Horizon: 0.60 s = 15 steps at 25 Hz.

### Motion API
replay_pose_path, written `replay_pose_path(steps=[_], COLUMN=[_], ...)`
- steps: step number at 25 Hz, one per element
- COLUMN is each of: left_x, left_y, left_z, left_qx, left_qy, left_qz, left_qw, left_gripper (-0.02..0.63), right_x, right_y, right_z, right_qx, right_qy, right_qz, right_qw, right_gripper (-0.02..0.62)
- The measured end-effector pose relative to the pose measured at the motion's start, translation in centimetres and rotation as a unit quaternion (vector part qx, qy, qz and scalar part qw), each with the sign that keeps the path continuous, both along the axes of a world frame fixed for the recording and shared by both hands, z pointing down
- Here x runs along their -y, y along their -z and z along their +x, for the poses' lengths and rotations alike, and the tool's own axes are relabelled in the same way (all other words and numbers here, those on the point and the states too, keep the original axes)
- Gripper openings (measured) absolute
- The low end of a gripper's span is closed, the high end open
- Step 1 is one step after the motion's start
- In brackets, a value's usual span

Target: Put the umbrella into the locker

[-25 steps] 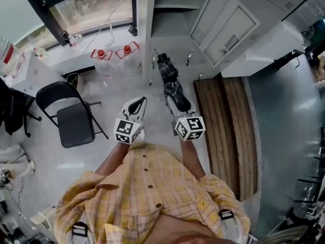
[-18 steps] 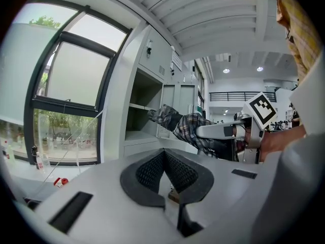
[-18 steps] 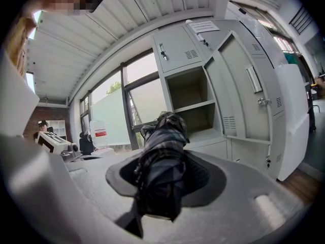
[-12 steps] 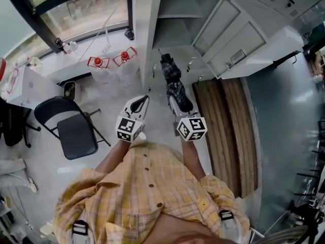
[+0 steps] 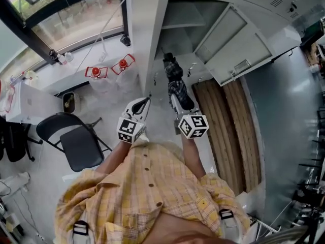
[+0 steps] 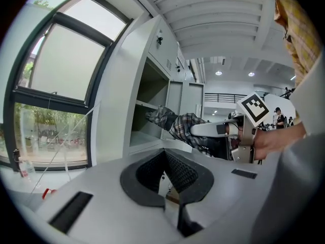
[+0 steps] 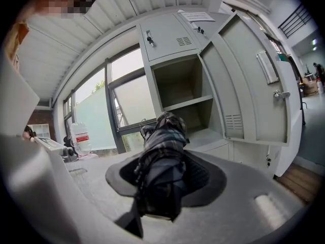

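The right hand-held gripper is clamped on the folded plaid umbrella. Its jaws stand partly apart with the bundled fabric filling the gap between the dark pads, gripping the umbrella near its rear end. The rest of the umbrella juts forward, close to level, toward the top of the head view. Its far end sits at the mouth of the open locker compartment, just above the lower shelf edge. No view shows whether it has crossed the threshold. The locker door is swung wide to the right of the opening. The left hand-held gripper is held just beside the right one, on its left in the head view. It points the same way, and its jaws are drawn together at the tips with nothing between them. It touches neither the umbrella nor the locker. Both are held out in front of a person in a yellow checked shirt. A black folding chair stands at the left of the head view, and two red-capped water jugs stand under the window. Wooden boards lie on the floor to the right of the grippers.
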State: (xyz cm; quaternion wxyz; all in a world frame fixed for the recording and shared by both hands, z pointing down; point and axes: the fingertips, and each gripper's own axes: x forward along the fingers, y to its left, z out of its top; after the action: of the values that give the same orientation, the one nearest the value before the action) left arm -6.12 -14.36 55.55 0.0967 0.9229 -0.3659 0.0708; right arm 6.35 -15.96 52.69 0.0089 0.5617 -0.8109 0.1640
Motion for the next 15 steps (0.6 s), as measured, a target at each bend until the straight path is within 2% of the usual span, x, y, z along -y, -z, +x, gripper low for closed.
replay_pose_path(steps=[4,9,15], left_x=[1.2,3.3,5.2], left_y=[-0.8,-0.6,-1.7], left_z=[0.2,0.6,1.7], left_qx=[0.001,0.0,0.019], left_qy=[-0.013,-0.002,-0.001], left_qz=[-0.005,-0.005,0.006], left_qw=[0.9999,1.0,0.9998], left_gripper=[0.003,0.003,0.003], right_x=[1.4,3.4,6.1], right_y=[-0.2,-0.3,-0.3], right_z=[0.1,0.7,1.8], right_qx=[-0.007,-0.007,-0.005], right_qy=[-0.007,-0.003,0.007], right_qz=[-0.004,-0.006,0.0], right_qw=[1.0,1.0,1.0], right_gripper=[0.179,0.179,0.18])
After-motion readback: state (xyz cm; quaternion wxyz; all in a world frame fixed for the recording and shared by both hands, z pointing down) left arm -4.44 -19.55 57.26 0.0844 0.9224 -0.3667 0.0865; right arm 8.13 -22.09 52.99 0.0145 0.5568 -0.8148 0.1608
